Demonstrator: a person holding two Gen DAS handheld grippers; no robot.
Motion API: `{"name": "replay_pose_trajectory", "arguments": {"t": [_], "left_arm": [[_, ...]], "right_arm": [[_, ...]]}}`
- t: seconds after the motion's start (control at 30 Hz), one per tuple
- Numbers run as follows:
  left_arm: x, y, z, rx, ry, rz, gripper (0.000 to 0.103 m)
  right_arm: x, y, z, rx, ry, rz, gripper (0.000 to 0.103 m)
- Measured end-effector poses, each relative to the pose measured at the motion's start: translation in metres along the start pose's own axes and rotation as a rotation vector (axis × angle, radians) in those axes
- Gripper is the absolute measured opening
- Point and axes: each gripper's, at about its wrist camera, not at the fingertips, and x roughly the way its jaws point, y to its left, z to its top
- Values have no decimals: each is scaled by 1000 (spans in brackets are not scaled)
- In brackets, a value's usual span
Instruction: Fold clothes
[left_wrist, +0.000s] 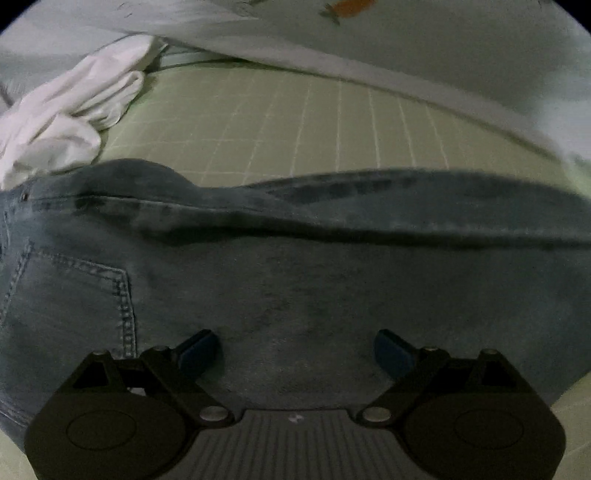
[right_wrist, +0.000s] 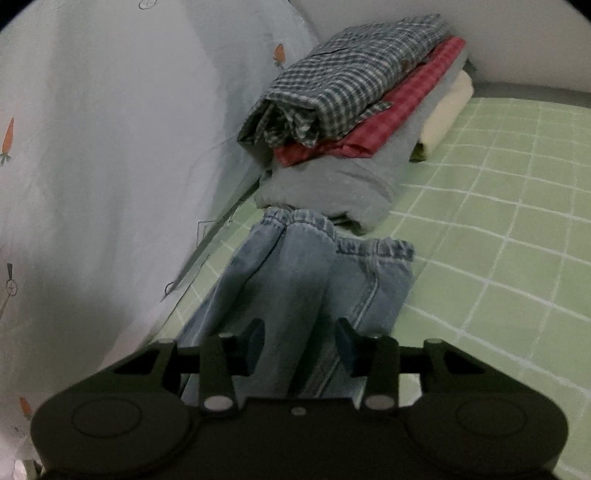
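Note:
Blue jeans (left_wrist: 295, 277) lie across the green gridded mat (left_wrist: 295, 122), with a back pocket at the lower left. My left gripper (left_wrist: 295, 343) hangs close over the seat of the jeans, its jaws wide open and nothing between the pads. In the right wrist view the two legs of the jeans (right_wrist: 295, 266) stretch away, cuffs at the far end. My right gripper (right_wrist: 299, 332) sits low over the legs, jaws partly open. Denim lies between its fingers, and I see no pad pressing on it.
A crumpled white garment (left_wrist: 62, 110) lies at the mat's far left. A stack of folded clothes (right_wrist: 351, 103), checked shirt on top, stands just beyond the cuffs. A pale sheet with carrot prints (right_wrist: 92, 147) borders the mat (right_wrist: 498, 240).

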Motion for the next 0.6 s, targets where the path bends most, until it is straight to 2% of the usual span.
{"name": "replay_pose_trajectory", "arguments": {"t": [0.17,0.23,0.27,0.3,0.5,0.53,0.6], "left_arm": [[8,0,2,2,27,11,98],[9,-2,2,2,31,13,100],[9,-4,1,5,31,15,101],[10,-3,1,2,32,14,101],[13,3,1,12,48,-10,101],[13,4,1,10,49,-13,102],[15,6,1,7,50,-17,103]], "right_arm": [[31,-10,8,-32,15,-24,43],[38,-10,11,-35,12,-28,29],[39,-10,12,-31,19,-24,10],[41,-10,14,-25,27,-19,5],[-14,17,36,-125,-122,-32,5],[-21,21,37,-153,-133,-46,5],[-13,19,31,-212,-83,-114,5]]}}
